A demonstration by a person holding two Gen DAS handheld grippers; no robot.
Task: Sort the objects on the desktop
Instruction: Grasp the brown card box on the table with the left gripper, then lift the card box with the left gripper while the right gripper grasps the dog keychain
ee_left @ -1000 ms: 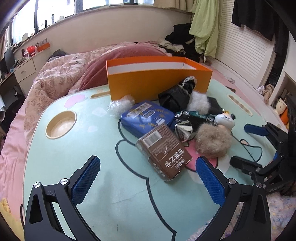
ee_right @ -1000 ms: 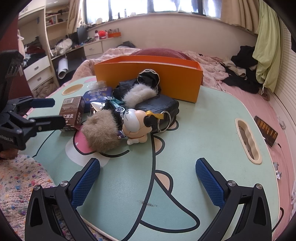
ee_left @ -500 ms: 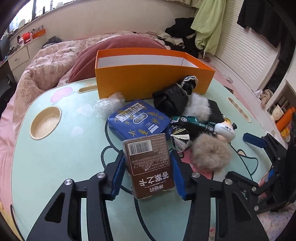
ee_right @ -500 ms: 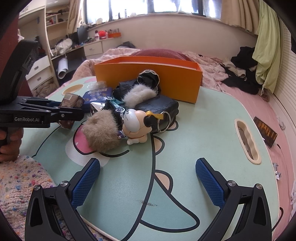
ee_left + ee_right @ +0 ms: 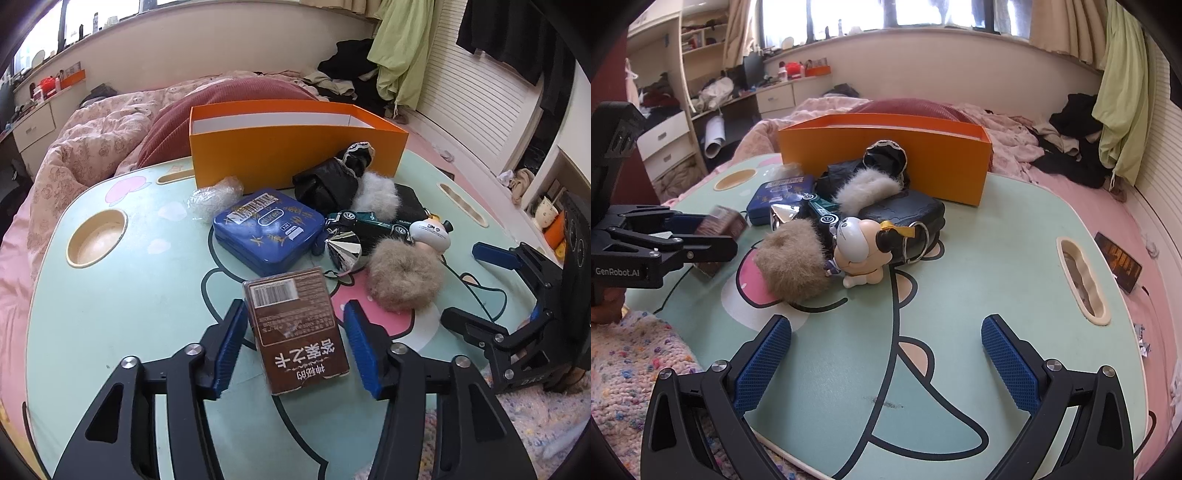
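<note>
My left gripper (image 5: 295,341) is shut on a brown packet (image 5: 295,328) with a barcode and holds it tilted just above the table; in the right wrist view the packet (image 5: 718,230) shows blurred between its fingers. An open orange box (image 5: 295,147) stands at the table's far edge. A pile lies in front of it: a blue tin (image 5: 267,230), a brown fur ball (image 5: 404,277), a green toy car (image 5: 369,223), a dog figure (image 5: 858,251), a white fur piece (image 5: 866,186). My right gripper (image 5: 886,362) is open and empty over the near table.
The mint table (image 5: 979,266) has a round cup recess (image 5: 96,236) at the left and a slot (image 5: 1080,277) at the right. A black pouch (image 5: 905,214) and black cloth (image 5: 328,181) lie in the pile. A bed surrounds the table.
My left gripper moved in over the brown packet, closed on it, then drew back and lifted it slightly off the table. The right gripper has stayed still.
</note>
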